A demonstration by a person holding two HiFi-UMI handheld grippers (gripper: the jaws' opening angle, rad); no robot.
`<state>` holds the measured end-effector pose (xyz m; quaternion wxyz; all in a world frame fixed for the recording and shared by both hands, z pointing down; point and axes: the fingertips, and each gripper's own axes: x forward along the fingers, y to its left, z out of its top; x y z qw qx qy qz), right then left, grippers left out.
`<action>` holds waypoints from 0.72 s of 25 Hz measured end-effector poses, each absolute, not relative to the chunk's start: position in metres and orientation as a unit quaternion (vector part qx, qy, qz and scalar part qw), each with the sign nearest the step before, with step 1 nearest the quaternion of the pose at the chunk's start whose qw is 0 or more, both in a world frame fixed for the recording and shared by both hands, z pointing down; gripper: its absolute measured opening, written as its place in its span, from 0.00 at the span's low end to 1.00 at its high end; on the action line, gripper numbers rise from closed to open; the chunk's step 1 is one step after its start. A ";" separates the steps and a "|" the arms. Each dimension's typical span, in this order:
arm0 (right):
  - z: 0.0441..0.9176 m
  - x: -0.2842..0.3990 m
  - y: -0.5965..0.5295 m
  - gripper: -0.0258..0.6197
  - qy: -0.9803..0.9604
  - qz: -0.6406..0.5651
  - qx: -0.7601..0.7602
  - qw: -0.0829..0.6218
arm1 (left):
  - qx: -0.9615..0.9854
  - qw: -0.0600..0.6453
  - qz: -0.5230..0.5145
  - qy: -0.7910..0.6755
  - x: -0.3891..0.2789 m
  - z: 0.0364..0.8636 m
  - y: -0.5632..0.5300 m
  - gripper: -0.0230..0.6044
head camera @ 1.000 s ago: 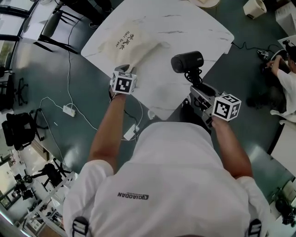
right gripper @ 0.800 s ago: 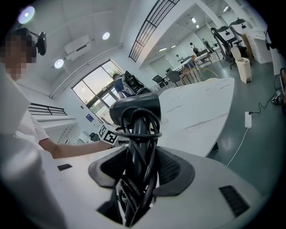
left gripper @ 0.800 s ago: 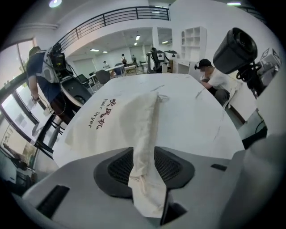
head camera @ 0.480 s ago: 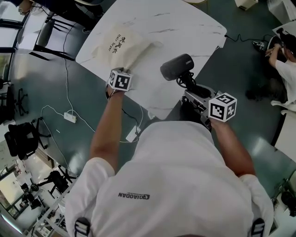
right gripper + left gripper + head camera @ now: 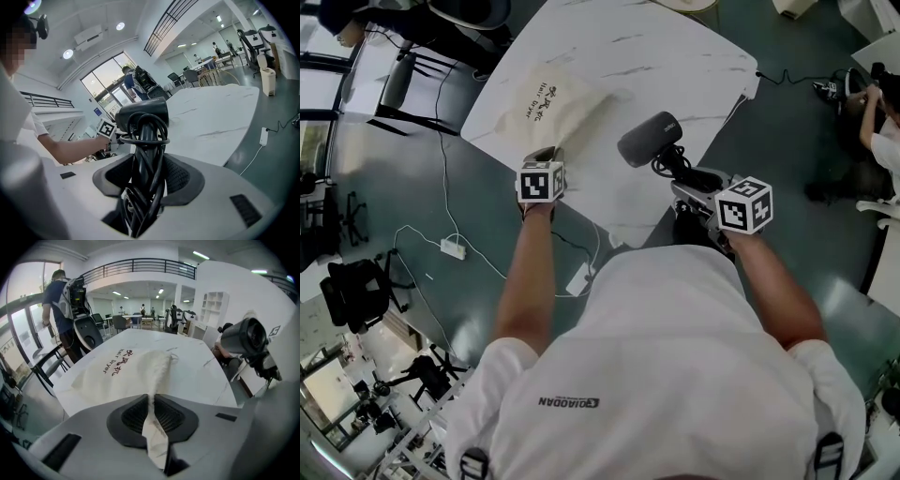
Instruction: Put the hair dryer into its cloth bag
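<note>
Since the left gripper (image 5: 151,405) has just been closing and now has its pads pinched on a fold of the cloth bag's (image 5: 123,373) near edge, it all comes down to how the hair dryer (image 5: 649,139) lines up with that pinched edge. The right gripper (image 5: 145,180) is clamped round the dryer's handle with the black cord (image 5: 140,140) wound on it, so the dryer's up in the air, not resting on anything. It hangs to the right of the bag, near but clearly apart, about level with the bag's near end, so the right hand is the one that has to travel. The barrel's long axis runs crosswise, one end aimed roughly at the bag's right side. The bag itself lies on the white worktop (image 5: 684,56), stretching away from the pinch toward the far left. Can't really tell if the mouth is spread at all. My guess is the left needs to lift that edge before the dryer goes in barrel first.
</note>
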<state>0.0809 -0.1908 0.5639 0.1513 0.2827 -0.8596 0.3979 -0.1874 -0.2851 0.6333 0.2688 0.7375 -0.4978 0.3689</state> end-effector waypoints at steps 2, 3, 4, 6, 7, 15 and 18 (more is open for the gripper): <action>0.567 0.074 -0.192 0.37 -0.862 0.396 0.273 0.161 | 0.745 0.277 0.339 -0.504 -0.183 0.619 -0.281 0.14; 0.569 0.070 -0.192 0.37 -0.863 0.395 0.267 0.166 | 0.748 0.278 0.328 -0.505 -0.180 0.613 -0.278 0.14; 0.572 0.066 -0.193 0.37 -0.864 0.394 0.261 0.172 | 0.752 0.277 0.321 -0.505 -0.177 0.608 -0.275 0.14; 0.577 0.060 -0.194 0.37 -0.866 0.391 0.250 0.185 | 0.761 0.270 0.313 -0.500 -0.170 0.597 -0.269 0.13; 0.581 0.057 -0.194 0.37 -0.866 0.391 0.245 0.192 | 0.766 0.265 0.311 -0.497 -0.167 0.592 -0.266 0.13; 0.616 0.031 -0.197 0.37 -0.862 0.392 0.202 0.251 | 0.804 0.218 0.326 -0.447 -0.139 0.569 -0.255 0.13; 0.623 0.023 -0.198 0.37 -0.861 0.394 0.187 0.262 | 0.816 0.183 0.350 -0.422 -0.131 0.560 -0.250 0.13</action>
